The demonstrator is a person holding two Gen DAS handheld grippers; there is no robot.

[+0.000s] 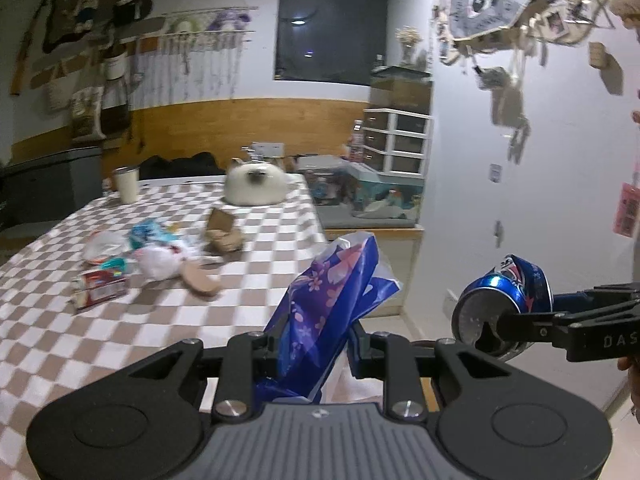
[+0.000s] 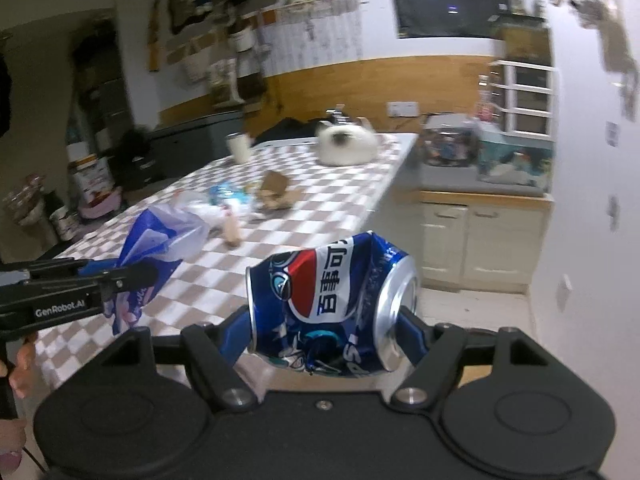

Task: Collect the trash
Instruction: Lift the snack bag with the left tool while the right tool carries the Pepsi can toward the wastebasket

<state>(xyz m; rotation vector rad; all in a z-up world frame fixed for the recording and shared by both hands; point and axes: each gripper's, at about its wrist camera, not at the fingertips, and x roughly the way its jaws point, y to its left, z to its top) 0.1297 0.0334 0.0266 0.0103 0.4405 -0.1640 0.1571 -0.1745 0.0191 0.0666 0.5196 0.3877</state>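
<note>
My left gripper (image 1: 314, 350) is shut on a blue flowered plastic bag (image 1: 332, 292), held up past the table's near right corner; it also shows in the right wrist view (image 2: 156, 240). My right gripper (image 2: 324, 330) is shut on a crushed blue Pepsi can (image 2: 328, 304), held sideways in the air to the right of the bag; the can also shows in the left wrist view (image 1: 500, 304). More trash lies on the checkered table (image 1: 248, 288): a red packet (image 1: 102, 286), white and blue wrappers (image 1: 156, 248), a torn cardboard box (image 1: 222, 232).
A white cat (image 1: 256, 182) lies at the table's far end beside a cream tumbler (image 1: 127, 184). White cabinets (image 2: 480, 236) and a drawer unit (image 1: 400, 140) stand to the right. A dark bin (image 1: 52, 188) stands at the far left.
</note>
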